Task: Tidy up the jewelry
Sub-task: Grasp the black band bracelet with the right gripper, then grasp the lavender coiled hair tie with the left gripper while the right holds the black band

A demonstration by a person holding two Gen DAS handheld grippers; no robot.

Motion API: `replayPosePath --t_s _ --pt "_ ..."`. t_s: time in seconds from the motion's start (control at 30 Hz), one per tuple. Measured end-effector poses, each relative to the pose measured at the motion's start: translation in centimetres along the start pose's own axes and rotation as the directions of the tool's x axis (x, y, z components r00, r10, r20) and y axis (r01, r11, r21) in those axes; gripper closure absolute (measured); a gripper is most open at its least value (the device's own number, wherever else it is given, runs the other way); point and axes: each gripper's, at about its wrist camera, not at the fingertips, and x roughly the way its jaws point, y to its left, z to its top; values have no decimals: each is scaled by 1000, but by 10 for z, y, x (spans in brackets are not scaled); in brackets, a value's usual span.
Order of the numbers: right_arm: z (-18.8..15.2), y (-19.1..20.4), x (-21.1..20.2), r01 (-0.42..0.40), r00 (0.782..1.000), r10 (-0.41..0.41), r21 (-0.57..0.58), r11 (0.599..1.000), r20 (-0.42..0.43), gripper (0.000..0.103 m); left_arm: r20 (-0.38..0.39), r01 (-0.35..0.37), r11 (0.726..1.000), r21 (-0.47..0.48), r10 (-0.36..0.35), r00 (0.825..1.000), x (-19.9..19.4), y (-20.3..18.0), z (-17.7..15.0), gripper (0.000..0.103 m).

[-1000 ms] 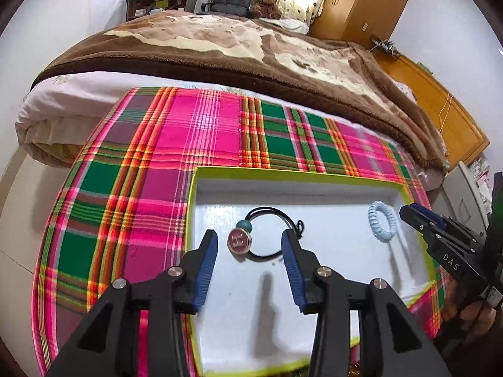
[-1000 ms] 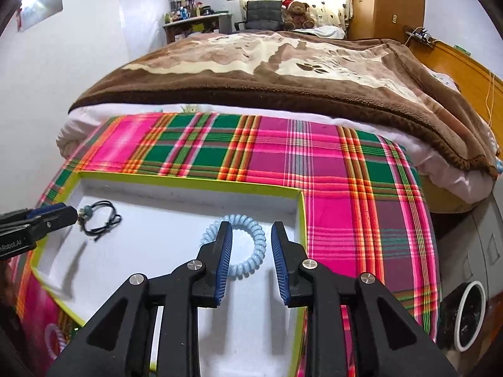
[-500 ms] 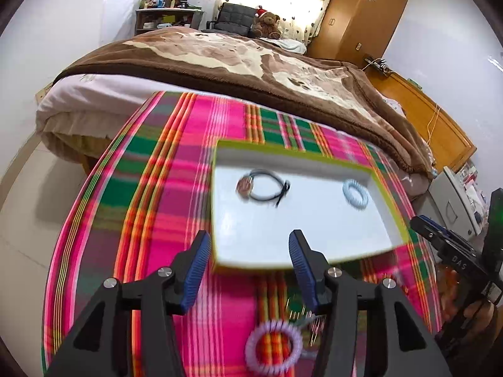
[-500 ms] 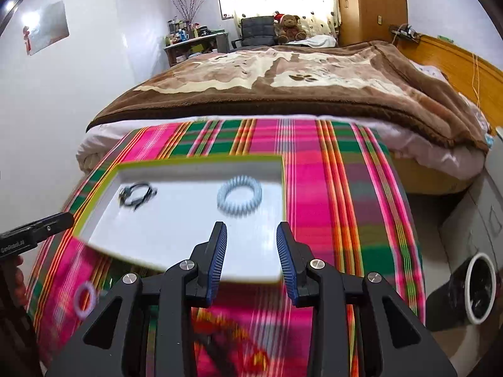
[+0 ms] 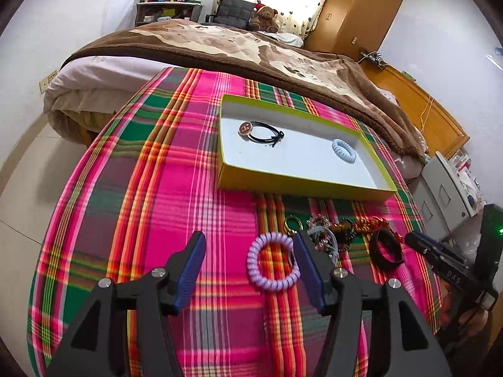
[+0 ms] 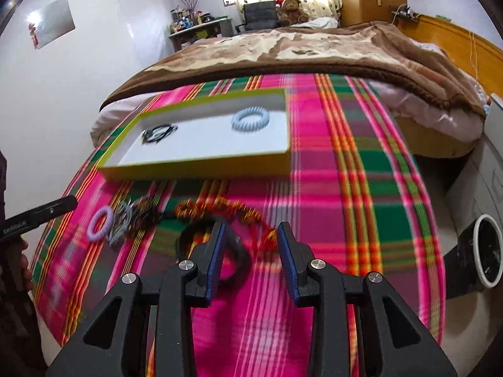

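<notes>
Jewelry lies in two places on the plaid cloth (image 5: pixel 176 169). Inside the yellow-rimmed tray (image 5: pixel 301 185), at upper centre of the left wrist view, sit a black hair tie with a round charm (image 5: pixel 261 132) toward the tray's left end and a pale blue coil band (image 5: pixel 343 148) toward its right end, well apart from each other. In the right wrist view the tray (image 6: pixel 195 168) fills the upper left, with the same blue coil (image 6: pixel 250 118) and black tie (image 6: pixel 158 132) inside.

Below the tray, in the lower middle of the left view, a lilac coil band (image 5: pixel 273 262) rests on the cloth, its right edge just beside the right finger of the left gripper (image 5: pixel 251 267), whose jaws stand wide apart and hold nothing. To its right is a small tangled heap (image 5: pixel 330 231) of pieces, then a black bangle (image 5: pixel 385 249).

The right gripper (image 6: pixel 250 248) also stands open and empty, at lower centre of its view; its left finger overlaps the black bangle (image 6: pixel 188 235) and an orange beaded strand (image 6: pixel 226 209) runs just beyond its tips. That view is blurred.
</notes>
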Motion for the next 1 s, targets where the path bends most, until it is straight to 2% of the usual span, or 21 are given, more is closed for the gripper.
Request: replayPosePath --t_s 0.07,0.23,0.33,0.47,0.53,0.57,0.63,0.8,1.0 --pt "-4 1 2 -3 1000 3 -1 1000 -11 68 -8 9 1000 -9 -10 1000 -1 1 -5 39" --pt "-9 8 12 16 998 -16 -3 1000 -57 68 -39 39 999 -37 -40 998 0 3 -18 39" --pt "-10 10 16 -6 998 7 13 1000 -61 68 -61 34 999 -15 -35 998 3 -1 -23 39" --pt "-8 11 19 19 998 -18 24 1000 -67 68 -84 46 999 -15 -47 995 5 -2 -28 39" --pt "-8 12 20 26 997 -25 24 999 -71 69 -95 27 1000 -7 -28 995 6 -2 -30 39" --pt "-8 11 21 27 997 -25 28 999 -72 77 -100 21 1000 -9 -22 995 7 -2 -30 39" --pt "-7 9 20 28 997 -25 37 999 -70 84 -105 23 1000 -15 -24 994 8 0 -30 39" --pt "-8 7 16 29 998 -27 46 999 -54 86 -103 10 1000 -3 -10 995 10 -1 -28 39" --pt "-10 1 5 20 1000 -19 76 997 -15 88 -110 -37 999 15 39 993 18 -3 -21 39"
